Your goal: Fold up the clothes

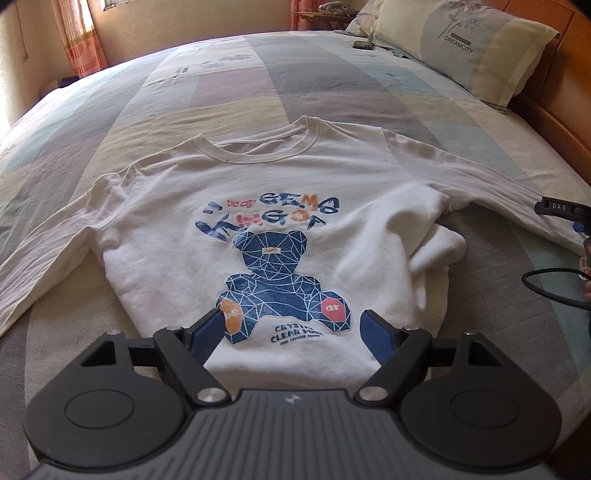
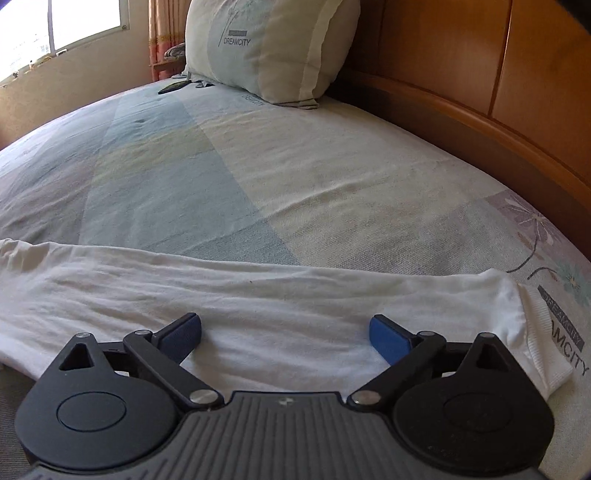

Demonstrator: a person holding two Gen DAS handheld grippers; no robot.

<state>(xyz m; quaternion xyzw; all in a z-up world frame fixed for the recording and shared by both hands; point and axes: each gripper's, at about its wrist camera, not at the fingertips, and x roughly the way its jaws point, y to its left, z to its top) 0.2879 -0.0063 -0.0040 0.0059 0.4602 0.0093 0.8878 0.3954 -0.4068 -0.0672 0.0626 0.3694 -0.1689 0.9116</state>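
A white long-sleeved sweatshirt (image 1: 177, 206) with a blue bear print (image 1: 273, 280) lies face up on the bed, collar away from me. Its right hem corner is bunched up (image 1: 424, 229). My left gripper (image 1: 293, 325) is open, over the bottom hem below the print, holding nothing. In the right wrist view the sweatshirt's right sleeve (image 2: 258, 295) lies stretched across the bed, ribbed cuff (image 2: 546, 332) to the right. My right gripper (image 2: 286, 332) is open just above the sleeve, empty. Part of it shows in the left wrist view (image 1: 561, 210) at the right edge.
The bed has a pastel patchwork sheet (image 1: 295, 85). A pillow (image 1: 469, 44) leans against the wooden headboard (image 2: 480, 92) at the right. A small dark object (image 1: 363, 45) lies near the pillow. Curtains (image 1: 74, 37) and a window (image 2: 55, 26) are beyond the bed.
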